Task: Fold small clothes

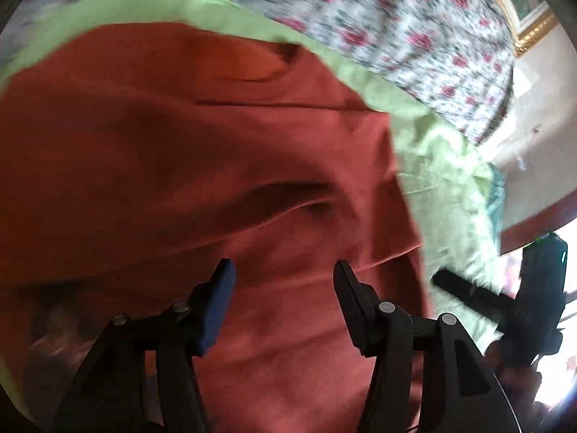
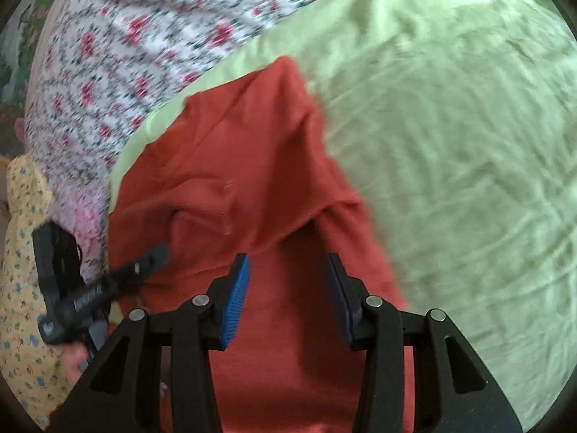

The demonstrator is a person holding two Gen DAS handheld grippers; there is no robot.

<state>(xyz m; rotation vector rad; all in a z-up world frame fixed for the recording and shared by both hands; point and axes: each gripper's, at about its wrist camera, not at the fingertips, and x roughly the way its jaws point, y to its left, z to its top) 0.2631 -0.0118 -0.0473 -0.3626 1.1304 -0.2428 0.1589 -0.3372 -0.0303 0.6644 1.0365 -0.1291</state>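
Observation:
A rust-red garment [image 1: 187, 151] lies wrinkled on a light green sheet [image 1: 443, 180]. My left gripper [image 1: 285, 270] is open just above the red cloth, with nothing between its jaws. In the right wrist view the same red garment [image 2: 234, 166] lies partly folded, with a flap lying over its lower part. My right gripper [image 2: 288, 267] is open over the garment's near part, empty. The right gripper [image 1: 468, 288] shows at the right edge of the left wrist view, and the left gripper [image 2: 119, 274] at the left of the right wrist view.
A floral bedspread [image 2: 137, 47] with red flowers lies beyond the green sheet [image 2: 450, 144]. A yellow patterned cloth [image 2: 25, 252] lies at the left edge. A gold picture frame [image 1: 530, 25] and a pale wall are at the far right. Both views are motion-blurred.

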